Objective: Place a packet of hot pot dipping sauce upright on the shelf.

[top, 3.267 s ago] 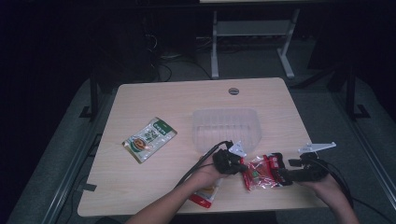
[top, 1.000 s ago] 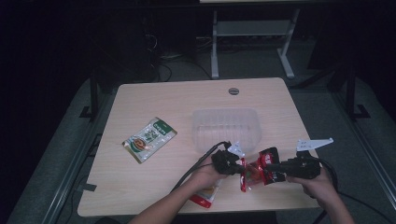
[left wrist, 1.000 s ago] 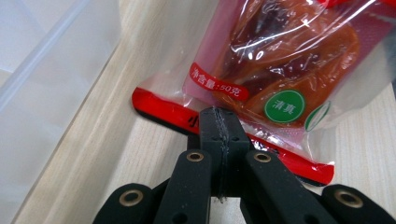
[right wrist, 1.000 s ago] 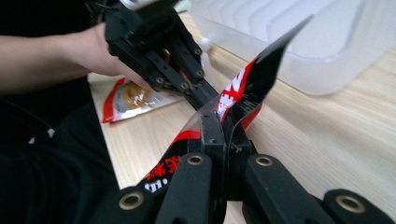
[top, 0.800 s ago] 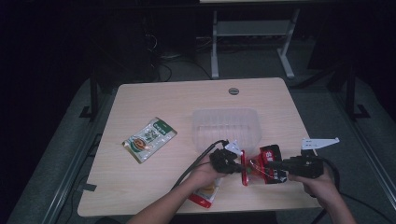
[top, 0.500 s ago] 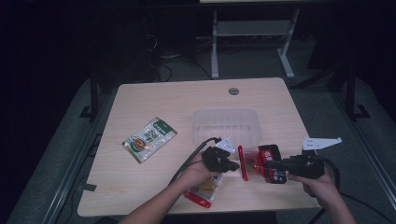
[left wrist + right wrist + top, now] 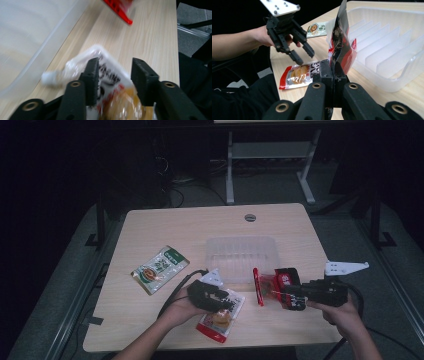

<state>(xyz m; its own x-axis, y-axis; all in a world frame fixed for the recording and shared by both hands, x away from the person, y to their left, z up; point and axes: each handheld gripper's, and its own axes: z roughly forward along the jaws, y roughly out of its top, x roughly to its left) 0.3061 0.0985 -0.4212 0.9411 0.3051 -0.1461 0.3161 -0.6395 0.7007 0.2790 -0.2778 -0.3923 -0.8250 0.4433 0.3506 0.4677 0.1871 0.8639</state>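
1. A light wood-grain desk [image 7: 150,227] with rounded corners stands on grey floor, a round cable port [image 7: 250,217] near its far edge
2. A clear plastic tray [image 7: 240,251] with ribbed dividers sits near the desk's middle, toward the right
3. A green-and-white snack packet [image 7: 160,269] lies flat, well apart to the tray's left
4. A red-and-white snack pouch [image 7: 220,317] lies by the near edge, just in front of the tray

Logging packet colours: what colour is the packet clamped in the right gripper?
Red and black with some white print, best seen in the right gripper view: packet in the right gripper.
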